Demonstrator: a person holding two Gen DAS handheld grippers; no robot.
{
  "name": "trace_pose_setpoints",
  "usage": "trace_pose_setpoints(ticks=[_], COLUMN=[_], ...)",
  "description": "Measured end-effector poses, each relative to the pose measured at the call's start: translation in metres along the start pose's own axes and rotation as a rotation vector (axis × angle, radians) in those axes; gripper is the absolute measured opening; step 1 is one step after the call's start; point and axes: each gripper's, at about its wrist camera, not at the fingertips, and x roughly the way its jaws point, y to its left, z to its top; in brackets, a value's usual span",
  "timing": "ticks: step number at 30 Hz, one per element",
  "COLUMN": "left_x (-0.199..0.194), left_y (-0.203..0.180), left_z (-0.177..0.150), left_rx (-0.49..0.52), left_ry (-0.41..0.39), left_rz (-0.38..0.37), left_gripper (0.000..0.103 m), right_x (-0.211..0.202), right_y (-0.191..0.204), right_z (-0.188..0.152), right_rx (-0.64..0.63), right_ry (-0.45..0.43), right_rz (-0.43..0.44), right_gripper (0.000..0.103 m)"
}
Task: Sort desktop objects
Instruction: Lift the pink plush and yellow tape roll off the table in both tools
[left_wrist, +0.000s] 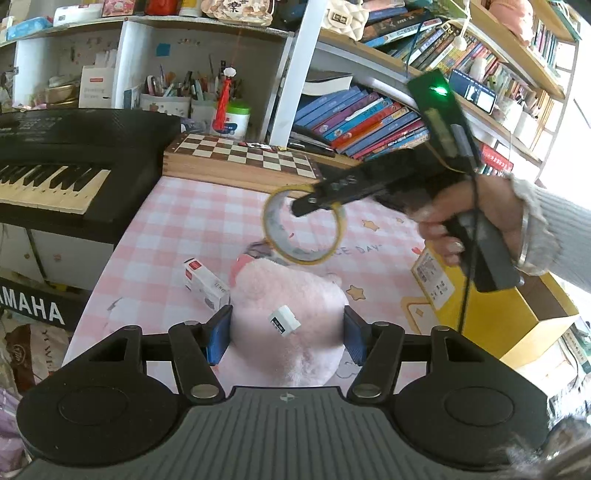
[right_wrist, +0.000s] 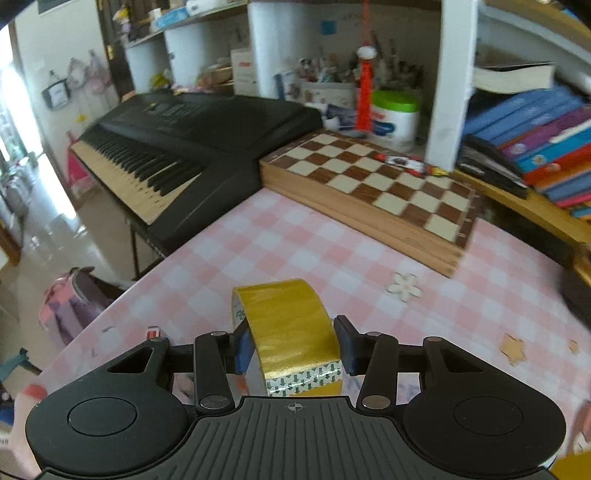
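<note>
- Your right hand (left_wrist: 476, 221) comes in from the right of the left wrist view, wrapped round the black handle of the right gripper (left_wrist: 317, 201), a pale knitted sleeve (left_wrist: 554, 229) and a bracelet showing at the wrist. The tool slopes down and to the left above the pink checked tablecloth (left_wrist: 192, 221).
- That right gripper (right_wrist: 293, 347) has closed on the roll of yellow tape (right_wrist: 291, 332): in its own camera the two blue-padded fingers (right_wrist: 243, 349) sit against the roll's flat sides, and the yellow band stands up between them.
- From the left wrist view the same tape roll (left_wrist: 304, 225) hangs as a ring off the tip of the right gripper, lifted clear of the cloth and above the pink plush toy (left_wrist: 288, 317).
- Your left gripper (left_wrist: 288, 334) is angled down over the table with its jaws about half open. The plush toy lies between its blue pads (left_wrist: 218, 336), but the pads do not clearly press on it, so nothing is gripped there.
- A small white block (left_wrist: 283, 321) rests on top of the plush, between the left fingers.
- A white carton (left_wrist: 205, 282) lies on the cloth just left of the plush, and a yellow box (left_wrist: 480, 306) stands near the table's right edge.
- A chessboard (right_wrist: 369, 184) sits at the far side of the cloth, with a black keyboard (right_wrist: 177, 147) to its left.
</note>
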Motion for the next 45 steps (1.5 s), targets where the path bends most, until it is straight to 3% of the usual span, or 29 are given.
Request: trace_pose_setpoints(ticks=[16, 22, 45], left_x=[-0.036, -0.049, -0.13], left_y=[0.003, 0.008, -0.002], left_z=[-0.012, -0.021, -0.058], left_rx=[-0.01, -0.035, 0.041], left_ry=[-0.056, -0.053, -0.083], left_rz=[-0.05, -0.079, -0.169], left_gripper=[0.058, 0.058, 0.058], right_x=[-0.073, -0.095, -0.171], right_y=[0.017, 0.029, 0.094], right_z=[-0.054, -0.076, -0.148], right_rx=[0.133, 0.205, 0.341], right_ry=[-0.013, -0.026, -0.075], right_rz=[-0.11, -0.121, -0.121], right_gripper=[0.045, 0.045, 0.045])
